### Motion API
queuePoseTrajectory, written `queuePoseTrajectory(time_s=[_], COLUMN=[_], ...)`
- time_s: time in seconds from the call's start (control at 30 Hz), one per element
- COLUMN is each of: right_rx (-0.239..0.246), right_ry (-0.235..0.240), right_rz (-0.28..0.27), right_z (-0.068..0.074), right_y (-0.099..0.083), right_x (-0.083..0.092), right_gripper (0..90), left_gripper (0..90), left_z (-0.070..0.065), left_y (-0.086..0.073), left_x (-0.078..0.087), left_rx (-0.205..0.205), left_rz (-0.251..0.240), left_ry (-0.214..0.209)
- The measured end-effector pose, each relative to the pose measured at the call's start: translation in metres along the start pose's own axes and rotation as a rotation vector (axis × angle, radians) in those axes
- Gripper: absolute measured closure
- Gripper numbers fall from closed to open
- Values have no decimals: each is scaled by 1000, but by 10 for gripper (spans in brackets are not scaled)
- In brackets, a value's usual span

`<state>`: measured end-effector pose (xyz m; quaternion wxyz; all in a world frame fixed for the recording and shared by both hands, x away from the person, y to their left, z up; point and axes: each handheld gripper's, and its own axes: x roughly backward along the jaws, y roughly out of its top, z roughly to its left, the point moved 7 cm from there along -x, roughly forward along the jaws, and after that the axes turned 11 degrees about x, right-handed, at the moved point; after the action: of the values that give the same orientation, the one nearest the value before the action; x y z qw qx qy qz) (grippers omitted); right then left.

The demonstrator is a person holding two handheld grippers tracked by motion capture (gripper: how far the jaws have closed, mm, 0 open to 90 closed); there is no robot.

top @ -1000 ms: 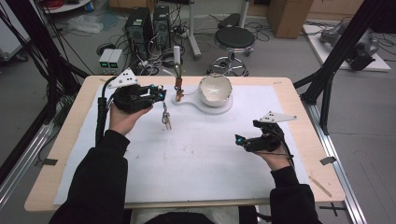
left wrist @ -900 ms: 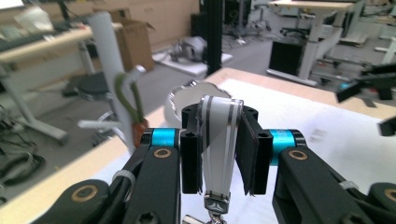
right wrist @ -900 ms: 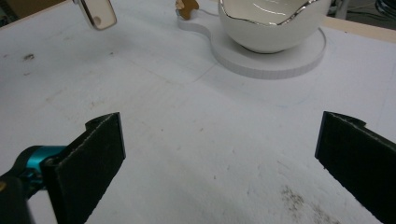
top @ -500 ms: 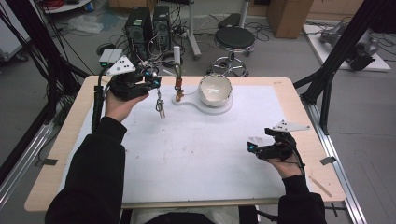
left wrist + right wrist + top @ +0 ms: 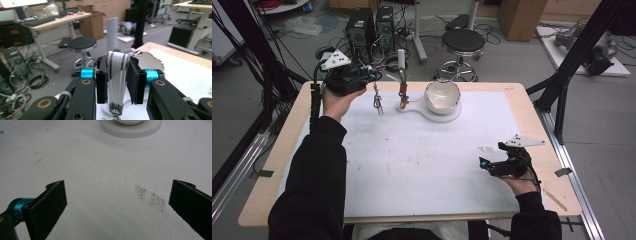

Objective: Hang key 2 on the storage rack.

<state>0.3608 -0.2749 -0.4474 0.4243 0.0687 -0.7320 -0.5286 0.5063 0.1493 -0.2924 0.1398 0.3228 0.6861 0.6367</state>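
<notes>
Overhead, left tool [image 5: 371,76] gripping strap [image 5: 116,75], hanging vertically

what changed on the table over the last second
The left gripper, shut on a striped strap with a clip dangling from it, went up and away toward the table's far left corner, carrying the strap along. The right gripper, jaws open, drew back toward the near right edge. The bowl on its white base and the upright stand stayed put.

Striped strap [image 5: 116,75] hangs pinched in left tongs [image 5: 117,80].
</notes>
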Motion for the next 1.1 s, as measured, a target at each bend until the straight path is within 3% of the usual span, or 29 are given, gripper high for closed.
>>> queuePoseTrajectory(time_s=[0.27,0.4,0.53,0.7,0.97,1.1], right_rx=[-7,-5,-5,-4,-10,-4], right_ry=[-7,-4,-4,-5,-8,-10], right_rz=[12,14,13,13,12,7], right_z=[2,3,4,3,2,1], right_y=[-6,-6,-6,-7,-7,-7], right_x=[-4,-5,-6,-6,-6,-6], right_gripper=[8,7,8,8,8,8], left_gripper=[716,715,715,716,717,718], left_z=[16,18,25,36,31,30], left_y=[15,16,12,12,26,31], left_x=[-12,-20,-28,-33,-43,-50], left_rx=[16,-5,8,56,61,62], left_rz=[-34,-60,-60,-75,-71,-76], left_ry=[65,89,115,165,197,239])
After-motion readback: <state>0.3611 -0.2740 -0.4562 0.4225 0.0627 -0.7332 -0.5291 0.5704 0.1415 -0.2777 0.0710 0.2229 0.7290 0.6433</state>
